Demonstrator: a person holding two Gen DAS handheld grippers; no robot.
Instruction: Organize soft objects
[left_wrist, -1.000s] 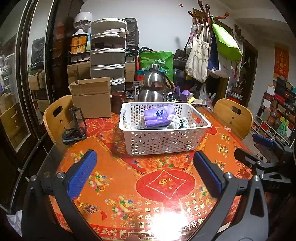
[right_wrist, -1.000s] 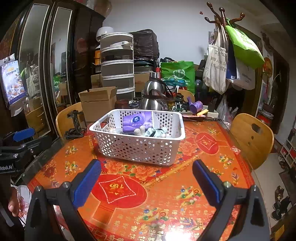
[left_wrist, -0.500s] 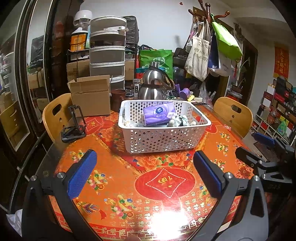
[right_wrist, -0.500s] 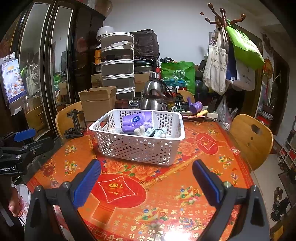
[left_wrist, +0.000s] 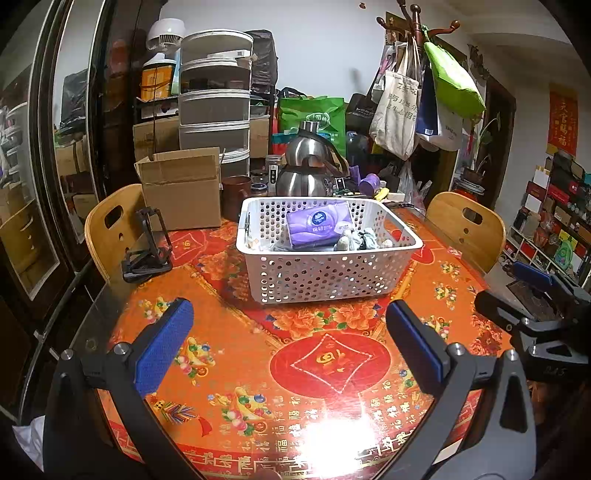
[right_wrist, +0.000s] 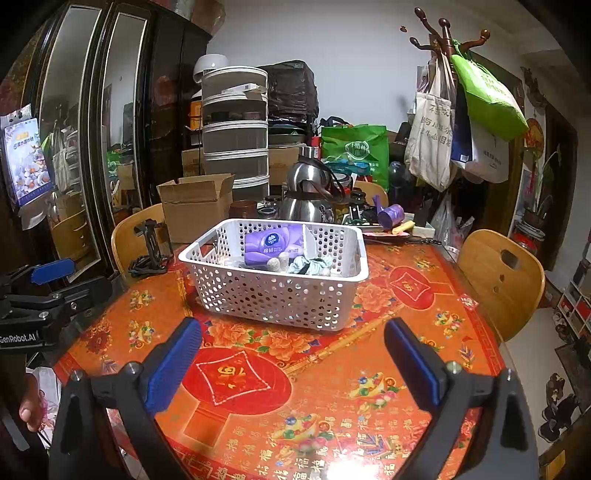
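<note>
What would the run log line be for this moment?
left gripper open, empty | right gripper open, empty | tissue pack in basket

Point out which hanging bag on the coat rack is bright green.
The bright green fabric bag, hanging rightmost and highest; the neighbouring bags are white or dark blue.
</note>
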